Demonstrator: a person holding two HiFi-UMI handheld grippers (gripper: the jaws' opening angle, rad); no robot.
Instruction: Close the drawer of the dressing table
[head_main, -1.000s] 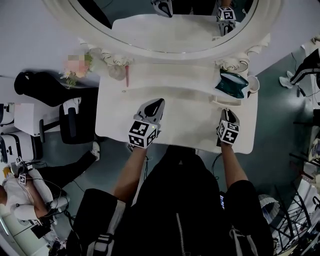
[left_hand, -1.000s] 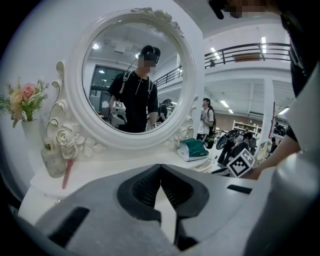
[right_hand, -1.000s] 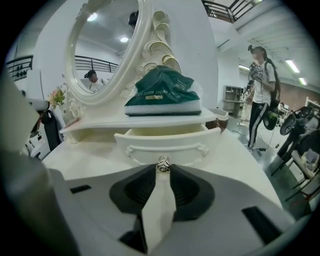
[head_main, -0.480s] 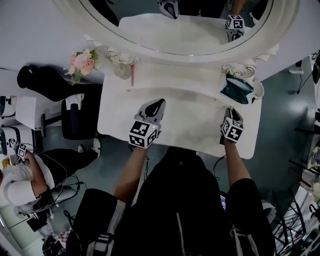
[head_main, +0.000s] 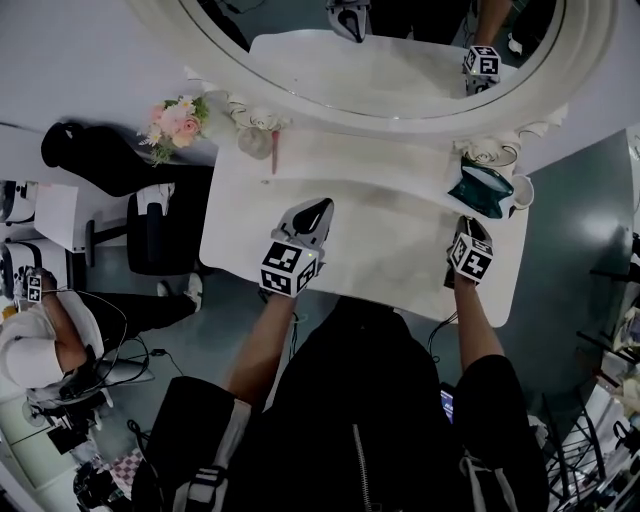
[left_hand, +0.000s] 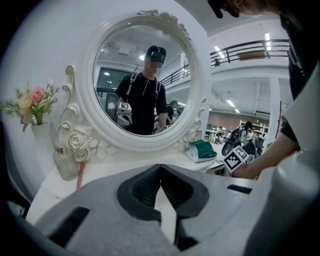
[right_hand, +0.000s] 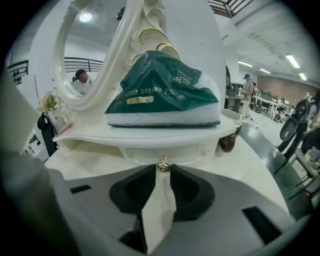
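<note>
Well, the table (head_main: 380, 255) is the big thing, with the mirror (head_main: 390, 65) at its back. The drawer (right_hand: 142, 153) sits low by the mirror's right foot, under the shelf (right_hand: 150, 136) that carries the green pack (head_main: 482, 190). How far out it stands I can't tell. The right gripper (head_main: 470, 228) has its jaws pinched on the drawer's little metal knob (right_hand: 162, 164). The left gripper (head_main: 312, 213) hovers over the table below the mirror's middle, jaws together on nothing.

To my eye the push is the step in hand. It should go straight back toward the mirror, level, with the knob square between the jaws so the drawer doesn't skew or jam. It should ease off at the end so the pack doesn't jump.

Counting: one table, one mirror, one pack, one bunch of flowers (head_main: 178, 118) left of the mirror, one bottle (head_main: 253, 142) beside them, two grippers, one drawer, one knob.
</note>
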